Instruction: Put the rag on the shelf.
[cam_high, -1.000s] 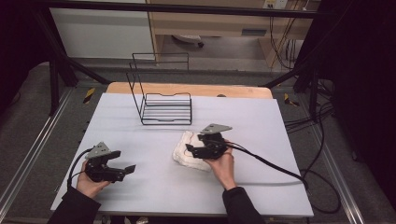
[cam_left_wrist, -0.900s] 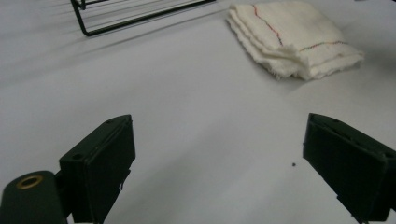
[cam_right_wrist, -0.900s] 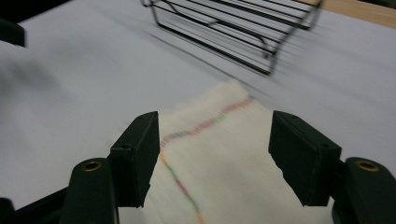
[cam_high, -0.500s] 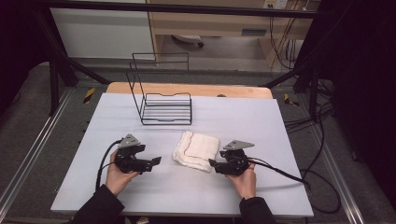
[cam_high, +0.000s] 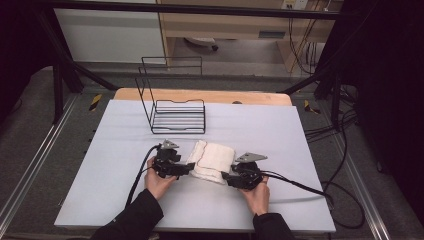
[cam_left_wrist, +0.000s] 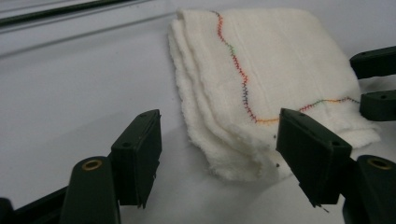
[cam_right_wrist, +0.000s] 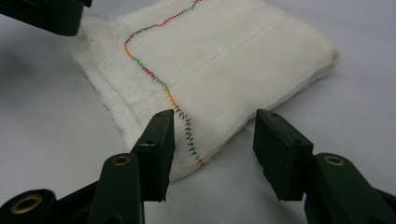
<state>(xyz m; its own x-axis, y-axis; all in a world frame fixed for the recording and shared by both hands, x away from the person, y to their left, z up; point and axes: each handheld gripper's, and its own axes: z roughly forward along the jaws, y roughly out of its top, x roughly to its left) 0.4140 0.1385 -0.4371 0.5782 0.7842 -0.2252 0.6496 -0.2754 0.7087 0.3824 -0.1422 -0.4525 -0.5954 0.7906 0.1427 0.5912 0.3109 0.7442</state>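
1. We are looking at the desk (cam_high: 280, 125), a pale sheet covering it, with a folded white cloth (cam_high: 210, 161) lying toward its near middle; we are taking that cloth as our landmark.
2. Beyond the cloth and a little to its left, a black wire rack (cam_high: 172, 107) is standing upright on the desk, well apart from it.
3. The cloth itself is lying flat in several layers, a wavy line of coloured stitching (cam_left_wrist: 243, 77) running across its top.
4. The left gripper (cam_high: 186, 169) is sitting just at the cloth's left edge, its fingers (cam_left_wrist: 137, 156) spreading wide and gripping nothing, the cloth's corner lying between them.
5. The right gripper (cam_high: 225, 176) is sitting at the cloth's near right corner, its fingers (cam_right_wrist: 159, 149) standing moderately apart on either side of the cloth's edge, not closing on it.
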